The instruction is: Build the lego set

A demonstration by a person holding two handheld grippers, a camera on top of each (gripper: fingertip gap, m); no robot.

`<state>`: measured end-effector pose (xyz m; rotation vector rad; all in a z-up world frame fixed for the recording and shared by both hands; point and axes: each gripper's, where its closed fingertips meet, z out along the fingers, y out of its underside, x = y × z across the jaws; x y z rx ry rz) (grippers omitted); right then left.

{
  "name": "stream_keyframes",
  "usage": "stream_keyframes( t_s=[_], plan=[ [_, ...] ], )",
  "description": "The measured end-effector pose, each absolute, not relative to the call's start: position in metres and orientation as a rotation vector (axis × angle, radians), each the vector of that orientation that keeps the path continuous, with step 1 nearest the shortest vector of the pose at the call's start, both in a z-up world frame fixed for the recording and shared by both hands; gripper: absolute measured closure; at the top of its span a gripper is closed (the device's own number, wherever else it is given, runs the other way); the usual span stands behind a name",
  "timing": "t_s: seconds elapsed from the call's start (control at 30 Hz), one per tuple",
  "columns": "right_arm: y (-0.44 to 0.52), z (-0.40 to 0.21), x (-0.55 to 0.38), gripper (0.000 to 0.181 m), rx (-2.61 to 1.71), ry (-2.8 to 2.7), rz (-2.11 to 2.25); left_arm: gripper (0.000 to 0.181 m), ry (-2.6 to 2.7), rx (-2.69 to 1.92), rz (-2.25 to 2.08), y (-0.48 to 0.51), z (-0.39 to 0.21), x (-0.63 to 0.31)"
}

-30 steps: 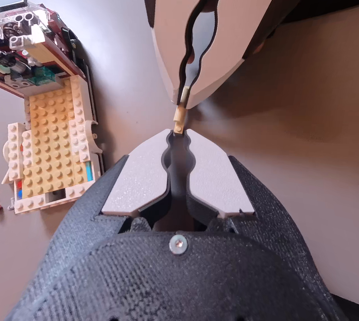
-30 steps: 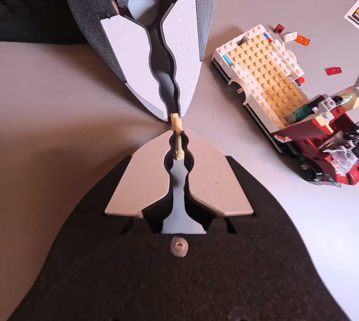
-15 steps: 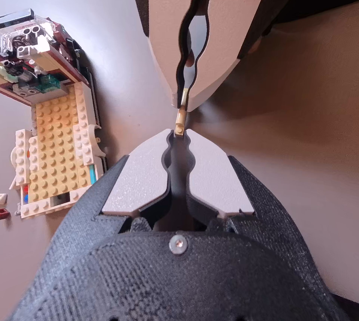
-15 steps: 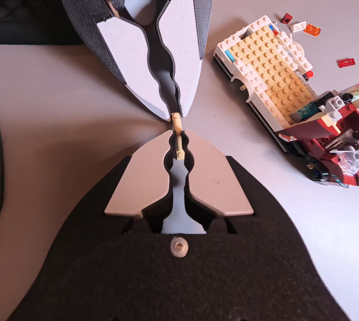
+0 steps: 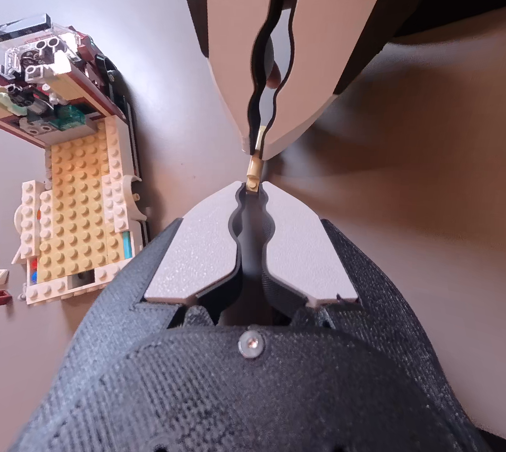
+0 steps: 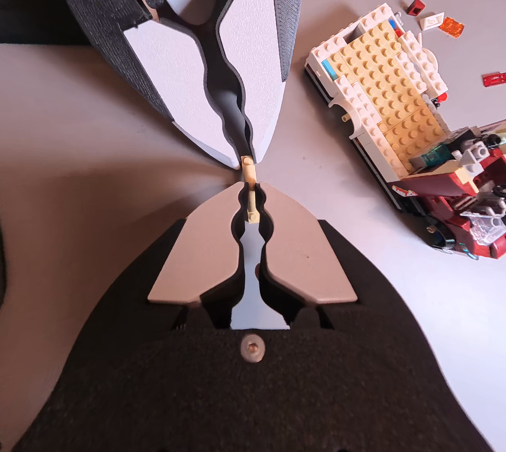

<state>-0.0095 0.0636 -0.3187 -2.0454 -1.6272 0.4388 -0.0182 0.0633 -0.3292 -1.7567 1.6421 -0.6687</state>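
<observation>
Tan piece: small tan plastic lego assembly point(image 5: 254, 171), thin and bar-like, is held in the air between both sets of tongs, above the bench and clear of it.
Left tongs: my left tongs point(image 5: 252, 187), pale grey pads on a black woven body, are clenched on the near end of the tan piece, right at their tips.
Right tongs: my right tongs point(image 6: 251, 187), beige pads on a black body, are clamped on the other end; a studded stub of the piece point(image 6: 253, 215) sticks back into the gap behind their tips.
Key relation: the piece's long axis runs straight from one set of tips to the other, so the two tongs face each other nose to nose, almost touching. I judge the coming move is a push or twist along that line; neither hand is nearer.
Model: partly built lego vehicle with tan studded floor, white walls and dark red front point(image 6: 388, 88) rests on the bench well off to the side, to the right in the right wrist view.
Loose bits: small red, white and orange pieces point(image 6: 451, 25) lie beyond the vehicle.
Surface: smooth grey-beige bench point(image 5: 410, 192), matt, bare under the tongs.
Room: nothing of it shows beyond the bench.
</observation>
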Motion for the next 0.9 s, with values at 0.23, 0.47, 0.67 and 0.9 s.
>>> stream_keyframes(
  t_s=[0.23, 0.47, 0.67, 0.9],
  plan=[
    [0.0630, -0.3189, -0.0092, 0.176, -2.048, -1.648, 0.364, 0.172, 1.625, -1.757, -0.648, 0.0639, -0.3292, -0.0177],
    [0.0630, -0.3182, -0.0100, 0.176, -2.032, -1.638, 0.358, 0.172, 1.625, -1.751, -0.655, 0.0634, -0.3289, -0.0178],
    [0.0629, -0.3178, -0.0086, 0.176, -2.034, -1.630, 0.366, 0.173, 1.639, -1.724, -0.631, 0.0627, -0.3284, -0.0165],
    [0.0591, -0.3184, -0.0011, 0.176, -2.095, -1.585, 0.369, 0.172, 1.692, -1.705, -0.672, 0.0585, -0.3290, -0.0094]
  ],
)
